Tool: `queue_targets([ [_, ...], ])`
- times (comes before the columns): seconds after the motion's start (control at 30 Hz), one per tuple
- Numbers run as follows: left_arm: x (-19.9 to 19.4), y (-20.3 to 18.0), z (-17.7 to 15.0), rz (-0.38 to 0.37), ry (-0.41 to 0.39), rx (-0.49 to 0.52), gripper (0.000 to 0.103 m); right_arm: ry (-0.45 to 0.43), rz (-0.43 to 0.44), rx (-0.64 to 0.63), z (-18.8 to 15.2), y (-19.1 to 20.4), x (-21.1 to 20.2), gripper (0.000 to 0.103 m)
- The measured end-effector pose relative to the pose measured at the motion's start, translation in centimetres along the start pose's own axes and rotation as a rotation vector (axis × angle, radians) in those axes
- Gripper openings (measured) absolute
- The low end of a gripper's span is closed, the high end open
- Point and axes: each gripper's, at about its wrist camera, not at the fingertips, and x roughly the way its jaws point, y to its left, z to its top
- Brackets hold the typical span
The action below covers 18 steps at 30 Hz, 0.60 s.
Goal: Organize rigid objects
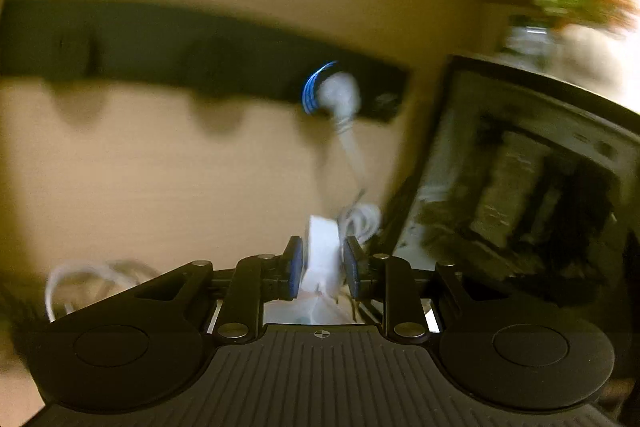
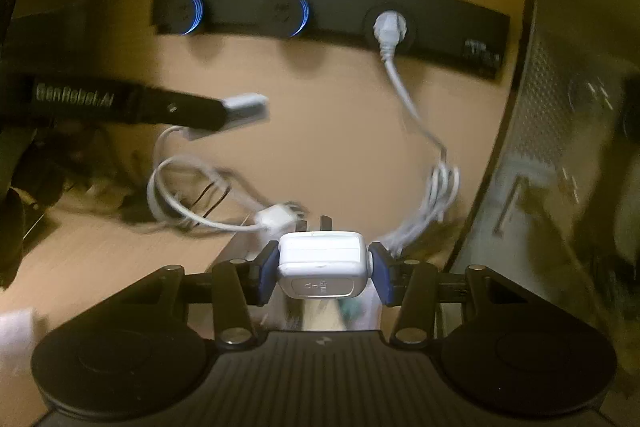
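**Two tools, each gripping a white charger, in front of a wall socket strip**

Nearest the lens in the right wrist view, the right tool (image 2: 323, 273) is pinching a white plug adapter (image 2: 322, 263) across its width, both blue pads pressing on its sides and its prongs pointing away toward the wall. The tool is sitting level in the frame and looking slightly downward. To the left, the left tool (image 2: 224, 115) is reaching in as a long dark bar with lettering on its side, angled a little down toward the right, with a white block (image 2: 245, 105) showing at its tip. Below it, a white cable (image 2: 176, 187) is looping over the wooden bench (image 2: 100, 251) to a small white connector box (image 2: 276, 217). Farther back, a black socket strip (image 2: 328, 19) is running along the wall, two sockets glowing blue and a white plug (image 2: 389, 26) sitting in the third; its cord (image 2: 416, 115) is hanging down into a bundled coil. At the far right, a dark computer case (image 2: 568, 131) is standing upright.

In the blurred left wrist view, the left tool (image 1: 320, 263) is clamping the white block (image 1: 323, 251) edge-on between its pads, aimed at the strip (image 1: 200, 55) and the plug (image 1: 340, 93).
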Motion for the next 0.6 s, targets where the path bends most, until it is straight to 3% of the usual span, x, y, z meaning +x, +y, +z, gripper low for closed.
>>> queue_targets([
  [0.03, 0.9, 0.5, 0.0, 0.017, 0.02, -0.036, 0.023, 0.001, -0.011, -0.003, 0.5, -0.1, 0.8, 0.056],
  [0.1, 1.8, 1.0, -1.0, 0.036, 0.049, -0.048, 0.023, 0.006, -0.045, -0.009, 0.6, -0.1, 1.6, 0.076],
  [0.13, 2.1, 1.3, -1.9, 0.051, 0.064, -0.046, 0.024, 0.006, -0.041, -0.003, 0.2, -0.2, 1.6, 0.078],
  [0.27, 2.0, 3.4, -5.0, 0.081, 0.143, -0.11, 0.023, 0.056, 0.028, -0.003, -2.7, 0.0, 0.9, 0.08],
  [0.4, -0.6, 5.7, -8.1, 0.149, 0.175, -0.183, 0.023, 0.129, 0.054, -0.01, -5.9, 0.6, 0.5, 0.08],
  [0.6, -8.3, 9.3, -13.0, 0.392, 0.218, -0.274, 0.023, 0.185, 0.153, -0.03, -8.4, 2.8, -1.4, 0.08],
])
